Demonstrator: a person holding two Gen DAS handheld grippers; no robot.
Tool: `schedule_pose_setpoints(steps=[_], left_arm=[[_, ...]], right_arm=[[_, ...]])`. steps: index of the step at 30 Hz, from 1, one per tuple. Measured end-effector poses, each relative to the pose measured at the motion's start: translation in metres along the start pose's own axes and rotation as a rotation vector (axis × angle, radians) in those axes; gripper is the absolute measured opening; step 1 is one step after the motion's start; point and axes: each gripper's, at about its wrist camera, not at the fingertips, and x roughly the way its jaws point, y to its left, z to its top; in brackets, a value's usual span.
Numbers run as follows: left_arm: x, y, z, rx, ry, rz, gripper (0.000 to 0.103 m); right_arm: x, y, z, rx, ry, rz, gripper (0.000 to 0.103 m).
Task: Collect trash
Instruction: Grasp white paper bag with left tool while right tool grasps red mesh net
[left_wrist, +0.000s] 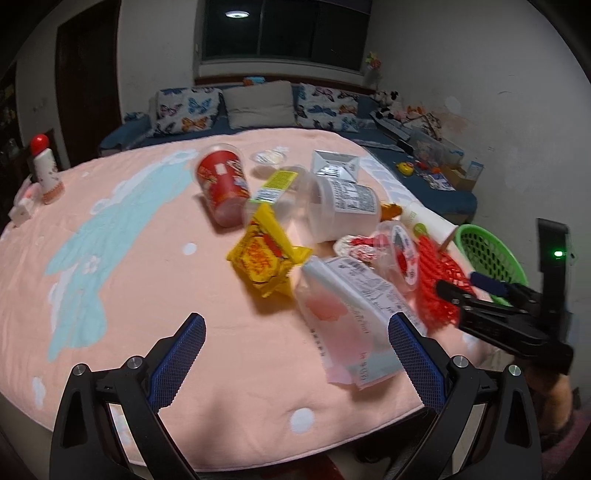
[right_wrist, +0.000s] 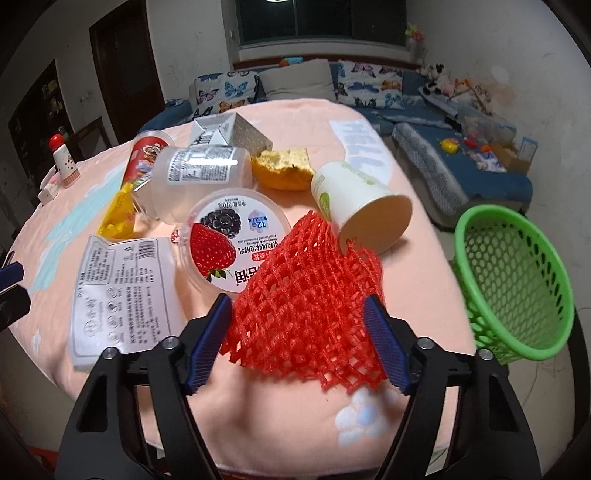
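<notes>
Trash lies scattered on a round table under a pink cloth (left_wrist: 147, 314). A red foam net (right_wrist: 306, 295) lies near the front edge, between the fingers of my right gripper (right_wrist: 297, 301). The blue pads stand at its two sides and the net does not look squeezed. The left wrist view shows that gripper (left_wrist: 460, 282) over the net (left_wrist: 436, 280). My left gripper (left_wrist: 295, 321) hovers open above the cloth, a white and pink wrapper (left_wrist: 343, 314) beside its right finger. A green mesh basket (right_wrist: 517, 280) stands off the table's right edge.
Behind the net lie a strawberry yogurt cup (right_wrist: 225, 240), a tipped paper cup (right_wrist: 358, 199), a clear tub (right_wrist: 199, 177), a piece of cake (right_wrist: 284, 170) and a silver carton (right_wrist: 229, 133). A yellow snack packet (left_wrist: 266, 258) and a red cup (left_wrist: 221, 184) lie mid-table. A red-capped bottle (left_wrist: 46, 173) stands far left.
</notes>
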Motion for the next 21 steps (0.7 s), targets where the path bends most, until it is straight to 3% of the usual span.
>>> schedule_pose_setpoints(steps=[4, 8, 10, 15, 21], left_arm=[[0.008, -0.009, 0.005, 0.012, 0.012, -0.022, 0.096], [0.016, -0.013, 0.009, -0.002, 0.044, -0.075, 0.094], [0.023, -0.015, 0.010, -0.001, 0.071, -0.107, 0.082], [0.042, -0.023, 0.009, -0.011, 0.141, -0.166, 0.065], [0.060, -0.027, 0.005, -0.018, 0.195, -0.215, 0.040]], right_arm=[[0.008, -0.002, -0.002, -0.002, 0.019, 0.008, 0.064], [0.011, -0.003, -0.003, 0.006, 0.022, 0.025, 0.048], [0.010, -0.005, -0.005, 0.012, 0.024, 0.032, 0.040], [0.005, -0.012, -0.010, 0.034, 0.017, 0.065, 0.021], [-0.006, -0.015, -0.014, 0.049, -0.001, 0.088, 0.013]])
